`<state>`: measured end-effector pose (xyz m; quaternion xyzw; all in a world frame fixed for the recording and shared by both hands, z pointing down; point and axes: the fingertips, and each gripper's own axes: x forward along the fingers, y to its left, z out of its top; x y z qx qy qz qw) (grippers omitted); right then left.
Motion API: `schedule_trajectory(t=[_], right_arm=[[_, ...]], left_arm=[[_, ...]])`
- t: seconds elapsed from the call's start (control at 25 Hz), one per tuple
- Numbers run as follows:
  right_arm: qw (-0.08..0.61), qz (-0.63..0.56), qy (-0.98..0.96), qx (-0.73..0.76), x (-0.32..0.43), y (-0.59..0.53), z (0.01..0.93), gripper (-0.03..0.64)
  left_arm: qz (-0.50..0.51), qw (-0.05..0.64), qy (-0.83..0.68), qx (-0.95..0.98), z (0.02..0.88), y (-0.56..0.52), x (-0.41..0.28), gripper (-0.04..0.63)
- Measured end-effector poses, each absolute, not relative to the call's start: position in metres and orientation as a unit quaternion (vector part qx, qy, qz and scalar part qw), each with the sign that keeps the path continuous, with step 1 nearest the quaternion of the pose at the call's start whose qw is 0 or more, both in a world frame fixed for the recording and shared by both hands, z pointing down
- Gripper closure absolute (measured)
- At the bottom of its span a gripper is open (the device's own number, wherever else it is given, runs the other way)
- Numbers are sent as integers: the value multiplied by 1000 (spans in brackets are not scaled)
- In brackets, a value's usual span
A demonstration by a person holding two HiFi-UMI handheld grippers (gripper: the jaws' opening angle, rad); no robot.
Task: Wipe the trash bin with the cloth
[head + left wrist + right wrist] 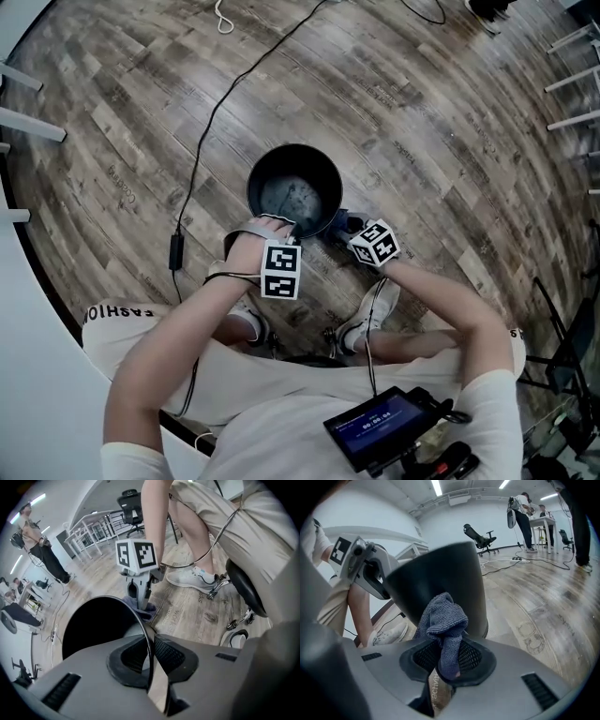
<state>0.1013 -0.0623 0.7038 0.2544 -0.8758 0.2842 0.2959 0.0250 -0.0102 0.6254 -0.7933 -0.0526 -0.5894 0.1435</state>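
Note:
The black trash bin [295, 187] stands upright on the wood floor in front of the person's feet. My left gripper [286, 228] reaches down to the bin's near rim. In the left gripper view the thin rim [149, 634] runs between the pads, and my left gripper [151, 660] is shut on it. My right gripper [342, 228] is low at the bin's near right side. A bunched blue-grey cloth [444, 625] is pinched in my right gripper [446, 660], and it lies against the bin's outer wall [440, 581]. The cloth [140, 605] also shows below the right gripper's marker cube.
A black cable [202, 141] with a power brick [174, 251] trails over the floor left of the bin. The person's white shoes [375, 309] and a stool base [243, 592] are just behind. White railings [23, 122] stand at far left. People [525, 517] and an office chair [480, 538] are far back.

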Motion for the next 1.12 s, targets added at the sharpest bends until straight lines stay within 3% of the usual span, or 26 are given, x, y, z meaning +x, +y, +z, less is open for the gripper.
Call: schedule_trajectory(t=[0.6,0.72,0.88,1.12], right_arm=[[376,343,-808,298,104,-60,818,532],[387,344,-805,290,105,-46,798,532],[373,331,-829,254,102,-15,745,532],[308,299,-869,244,87,-6,636,532]], left_arm=[[-582,142,-35,-800,625,-10,24,540],[-576,145,-35,-804,621,-9,23,529],[-586,124,-44,-800,624,-5,14,415],[-634,132,-61,-759,639,-12,-17,411]])
